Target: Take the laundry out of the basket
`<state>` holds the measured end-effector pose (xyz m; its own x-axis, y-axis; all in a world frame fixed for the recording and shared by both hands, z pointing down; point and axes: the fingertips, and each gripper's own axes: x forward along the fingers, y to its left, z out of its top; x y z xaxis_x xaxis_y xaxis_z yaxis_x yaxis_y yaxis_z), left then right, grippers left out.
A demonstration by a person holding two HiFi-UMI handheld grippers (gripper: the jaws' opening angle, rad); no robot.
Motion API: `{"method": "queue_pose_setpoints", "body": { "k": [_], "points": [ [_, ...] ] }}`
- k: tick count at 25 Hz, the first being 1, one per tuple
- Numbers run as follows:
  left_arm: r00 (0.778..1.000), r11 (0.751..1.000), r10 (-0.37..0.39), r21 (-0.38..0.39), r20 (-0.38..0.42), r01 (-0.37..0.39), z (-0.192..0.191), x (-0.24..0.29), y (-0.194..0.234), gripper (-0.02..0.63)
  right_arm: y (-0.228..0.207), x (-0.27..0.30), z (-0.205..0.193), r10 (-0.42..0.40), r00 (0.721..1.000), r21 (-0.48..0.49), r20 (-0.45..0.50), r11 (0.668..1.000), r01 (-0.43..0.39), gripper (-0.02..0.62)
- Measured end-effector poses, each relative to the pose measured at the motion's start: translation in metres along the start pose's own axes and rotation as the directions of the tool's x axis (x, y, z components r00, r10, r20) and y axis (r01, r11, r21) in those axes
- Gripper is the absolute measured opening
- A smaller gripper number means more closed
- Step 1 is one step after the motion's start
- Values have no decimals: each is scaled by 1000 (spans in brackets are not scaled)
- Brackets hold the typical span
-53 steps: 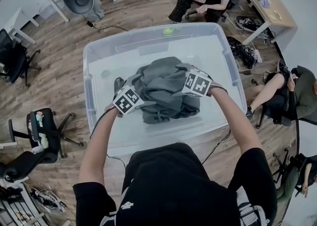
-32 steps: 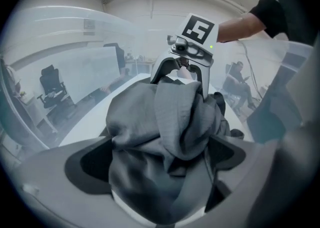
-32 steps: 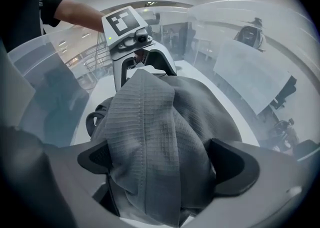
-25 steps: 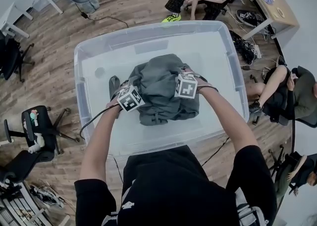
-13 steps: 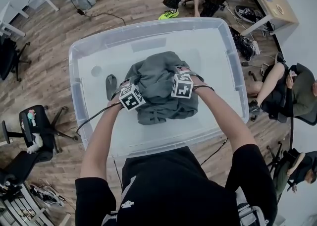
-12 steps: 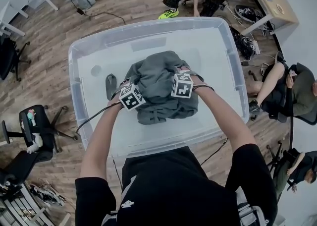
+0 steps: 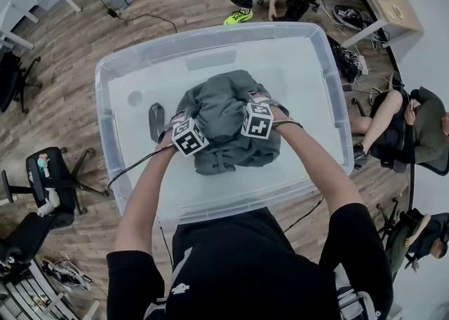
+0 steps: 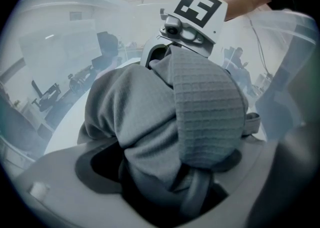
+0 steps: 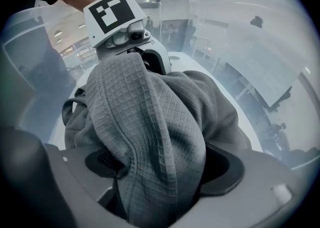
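Laundry [image 7: 223, 118]: soft, light grey bundle in basket [image 7: 210, 33] middle, likely sags; left hand-held gripper [image 8: 165, 172], right hand-held gripper [image 9: 165, 167] just closing round thick folds, not yet clamped.

You wear a black short-sleeved T-shirt [image 7: 245, 262], white marks near its lower edge. Your left gripper [image 8: 162, 164]: pale grey body, dark pads [image 8: 92, 167], white marker cube [image 7: 190, 136] printed with black squares, black cable [image 7: 137, 164] running off it. Your right gripper [image 9: 160, 167]: same build, own marker cube [image 7: 257, 120], thin black cable [image 7: 305, 215].
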<state>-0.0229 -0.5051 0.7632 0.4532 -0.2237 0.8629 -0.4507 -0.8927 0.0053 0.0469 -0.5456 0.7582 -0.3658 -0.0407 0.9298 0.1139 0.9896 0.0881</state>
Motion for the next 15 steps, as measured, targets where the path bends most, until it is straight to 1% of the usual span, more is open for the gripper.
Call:
{"method": "queue_pose_setpoints", "body": {
  "k": [1,2,4,5,7,9,12,15],
  "points": [
    [1000,1000,8,7,0,-8,1,-2,0,491,-1,-2,0,-7,1000,5,1,1000,7,447],
    [1000,1000,22,21,3,-22,4,-4,0,440,-2,-4,0,-15,1000,11,2,1000,15,413],
    [998,996,58,60,10,-59,9,-8,1,302,-4,-9,0,-36,999,17,3,999,36,328],
    [997,994,76,78,11,-76,11,-9,2,267,-5,-10,0,-44,999,16,3,999,44,299],
    [995,991,98,95,8,-99,12,-10,4,227,-5,-12,1,-55,998,14,4,998,55,251],
    [994,990,106,89,6,-106,13,-11,5,201,-4,-13,3,-60,998,9,3,998,60,202],
    [994,991,109,84,4,-109,14,-13,7,169,-6,-16,5,-60,998,4,4,998,60,178],
    [993,990,116,86,1,-115,16,-14,9,160,-9,-18,6,-65,998,3,8,998,65,170]
  ]
}}
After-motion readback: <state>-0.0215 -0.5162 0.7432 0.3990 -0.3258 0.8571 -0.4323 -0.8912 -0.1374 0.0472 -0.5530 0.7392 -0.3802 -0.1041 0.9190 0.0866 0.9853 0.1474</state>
